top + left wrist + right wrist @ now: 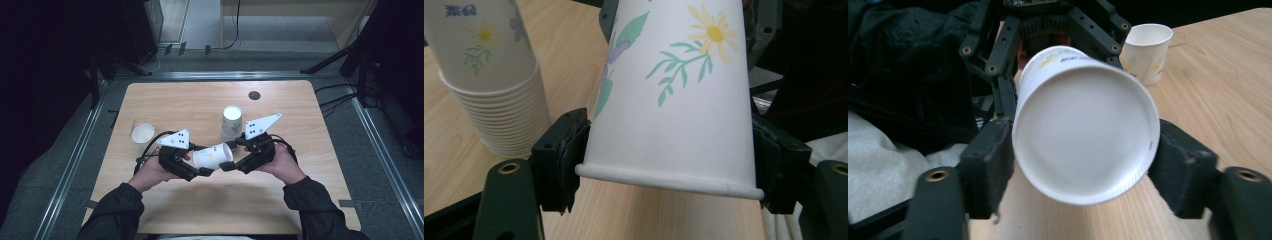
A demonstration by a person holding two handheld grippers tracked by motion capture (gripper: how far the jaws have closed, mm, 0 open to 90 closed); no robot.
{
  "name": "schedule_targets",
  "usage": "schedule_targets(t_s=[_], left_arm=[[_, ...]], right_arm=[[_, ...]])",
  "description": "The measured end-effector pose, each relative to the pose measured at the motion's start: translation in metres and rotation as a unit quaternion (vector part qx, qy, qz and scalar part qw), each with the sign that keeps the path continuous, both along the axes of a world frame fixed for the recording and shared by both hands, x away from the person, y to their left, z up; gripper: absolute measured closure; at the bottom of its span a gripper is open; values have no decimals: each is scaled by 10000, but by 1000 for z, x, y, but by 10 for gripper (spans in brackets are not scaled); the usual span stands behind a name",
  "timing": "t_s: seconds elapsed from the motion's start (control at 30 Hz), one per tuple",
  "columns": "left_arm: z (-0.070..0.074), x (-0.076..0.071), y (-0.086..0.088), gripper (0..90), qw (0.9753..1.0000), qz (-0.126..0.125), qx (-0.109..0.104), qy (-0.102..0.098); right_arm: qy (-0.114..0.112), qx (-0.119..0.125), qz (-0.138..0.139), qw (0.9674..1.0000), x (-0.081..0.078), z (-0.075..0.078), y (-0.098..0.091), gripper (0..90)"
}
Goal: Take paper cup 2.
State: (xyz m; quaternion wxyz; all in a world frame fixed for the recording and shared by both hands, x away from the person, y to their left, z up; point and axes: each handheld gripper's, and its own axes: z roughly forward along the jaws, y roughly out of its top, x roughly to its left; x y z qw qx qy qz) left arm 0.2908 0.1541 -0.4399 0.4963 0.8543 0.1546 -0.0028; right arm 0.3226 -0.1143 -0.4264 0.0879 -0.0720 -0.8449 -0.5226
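Note:
A white paper cup printed with flowers lies on its side in the air between my two grippers. My left gripper is shut on it, and in the left gripper view its pads press on both sides of the cup just above the rolled rim. My right gripper faces it from the other side. In the right gripper view the cup's flat base sits between the jaws of that gripper, which stand open close beside it.
An upside-down stack of matching cups stands just behind the grippers on the wooden table. A single upright cup stands to the left. A small round hole is near the table's far edge.

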Motion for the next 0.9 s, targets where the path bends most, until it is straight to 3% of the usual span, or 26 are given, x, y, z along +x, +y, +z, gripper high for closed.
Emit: schedule_targets(t_s=[0.2,0.3,0.43,0.63,0.73,0.9], left_arm=[[5,4,8,266,9998,-34,-82,151],[7,6,10,266,9999,-60,47,131],[8,8,11,266,9995,-56,292,120],[8,12,10,265,9970,-41,776,70],[6,14,7,264,9950,-98,984,121],[3,15,0,264,9893,-221,1438,107]], right_arm=[[-232,-208,-96,9995,-1,-3,-5,276],[-298,-331,-119,9989,-2,-7,-7,276],[-355,-488,-181,9980,-3,-10,-10,277],[-360,-590,-291,9972,-3,-16,-13,281],[-390,-673,-301,9965,-4,-19,-12,281],[-416,-825,-293,9953,-4,-24,-10,280]])
